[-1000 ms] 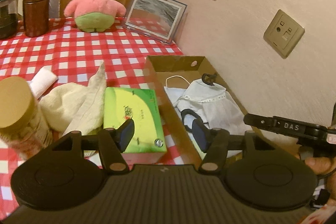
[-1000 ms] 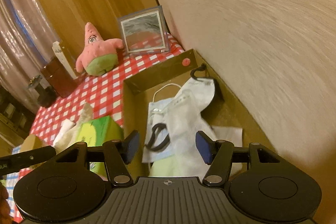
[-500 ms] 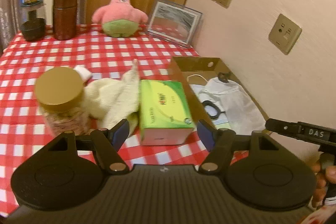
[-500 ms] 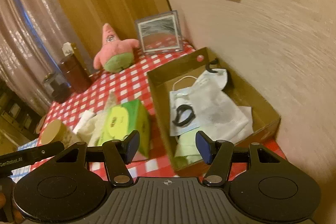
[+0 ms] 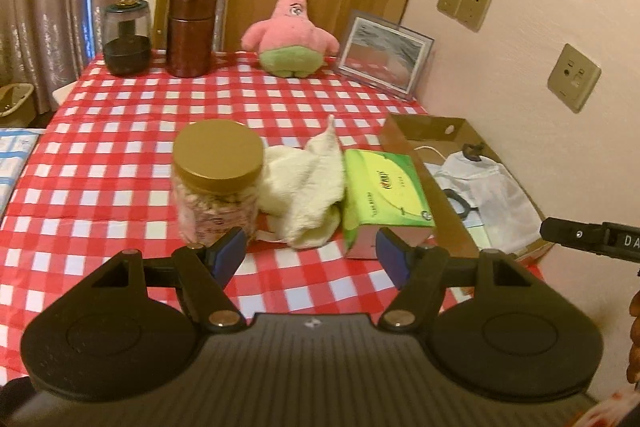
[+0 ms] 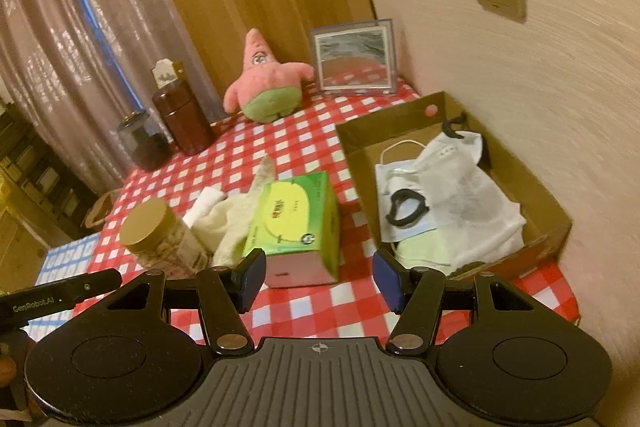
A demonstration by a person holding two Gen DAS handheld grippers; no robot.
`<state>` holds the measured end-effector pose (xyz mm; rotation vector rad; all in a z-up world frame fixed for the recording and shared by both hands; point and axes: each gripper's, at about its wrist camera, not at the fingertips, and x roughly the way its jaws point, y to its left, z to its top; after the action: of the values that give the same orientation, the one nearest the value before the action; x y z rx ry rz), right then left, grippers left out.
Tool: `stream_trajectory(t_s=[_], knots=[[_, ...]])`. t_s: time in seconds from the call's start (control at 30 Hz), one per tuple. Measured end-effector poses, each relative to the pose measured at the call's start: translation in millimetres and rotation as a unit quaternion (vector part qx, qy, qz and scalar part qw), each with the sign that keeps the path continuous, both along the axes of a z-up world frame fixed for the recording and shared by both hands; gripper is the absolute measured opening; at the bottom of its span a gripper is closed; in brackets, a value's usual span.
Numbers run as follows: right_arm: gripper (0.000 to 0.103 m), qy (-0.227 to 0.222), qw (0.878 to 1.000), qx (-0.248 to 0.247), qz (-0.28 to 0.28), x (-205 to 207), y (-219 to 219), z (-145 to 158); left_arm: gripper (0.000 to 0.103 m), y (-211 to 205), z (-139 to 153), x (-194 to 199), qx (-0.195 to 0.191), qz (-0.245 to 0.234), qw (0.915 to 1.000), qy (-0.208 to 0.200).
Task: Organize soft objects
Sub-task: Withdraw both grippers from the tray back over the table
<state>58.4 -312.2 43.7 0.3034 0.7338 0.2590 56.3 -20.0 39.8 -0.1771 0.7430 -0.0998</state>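
Note:
A cardboard box [image 5: 424,131] [image 6: 532,195] by the wall holds a white cloth bag [image 5: 492,191] [image 6: 464,195], a face mask [image 6: 396,183] and a pale green cloth [image 6: 424,247]. A cream towel [image 5: 304,187] [image 6: 232,215] lies crumpled on the checked table between a jar and a green tissue box [image 5: 384,191] [image 6: 296,223]. A pink star plush [image 5: 292,35] [image 6: 264,83] sits at the back. My left gripper [image 5: 310,257] and my right gripper [image 6: 318,277] are both open and empty, held above the table's near edge.
A gold-lidded jar [image 5: 218,179] [image 6: 160,239] stands left of the towel. A brown canister [image 5: 192,31], a dark glass jar [image 5: 127,39] and a framed picture [image 5: 384,55] stand along the back. The wall with sockets [image 5: 574,77] runs along the right.
Both grippers have pulled back and up from over the cardboard box, so the whole table comes into view. The white bag stays in the box. Both stay open.

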Motion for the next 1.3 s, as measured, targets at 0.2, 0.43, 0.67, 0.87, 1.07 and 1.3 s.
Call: stream_trajectory(t_s=[0.2,0.43,0.67,0.87,1.07,1.3], knots=[[0.059,0.0,1.0,-0.007,0.013,0.1,11.5,1.5,0.068,12.1,0.1,-6.4,0.003,0.012,0.9999,0.009],[0.059,0.003,1.0,-0.014,0.022,0.8,20.4,1.4,0.069,20.0,-2.8,-10.1,0.011,0.023,0.9994,0.024],[0.059,0.007,0.999,-0.019,0.03,2.6,28.6,-0.8,0.069,23.7,-4.5,-12.0,0.017,0.024,0.9991,0.029],[0.059,0.009,0.999,-0.024,0.038,4.9,32.8,-3.6,0.069,24.4,-4.4,-11.7,0.017,0.024,0.9991,0.03],[0.059,0.009,0.998,-0.036,0.054,9.4,39.9,-7.1,0.07,30.3,-5.6,-10.4,0.019,0.02,0.9993,0.026],[0.059,-0.001,0.993,-0.065,0.102,19.6,55.9,-8.5,0.07,42.3,-6.4,-5.7,0.025,0.009,0.9993,0.027]])
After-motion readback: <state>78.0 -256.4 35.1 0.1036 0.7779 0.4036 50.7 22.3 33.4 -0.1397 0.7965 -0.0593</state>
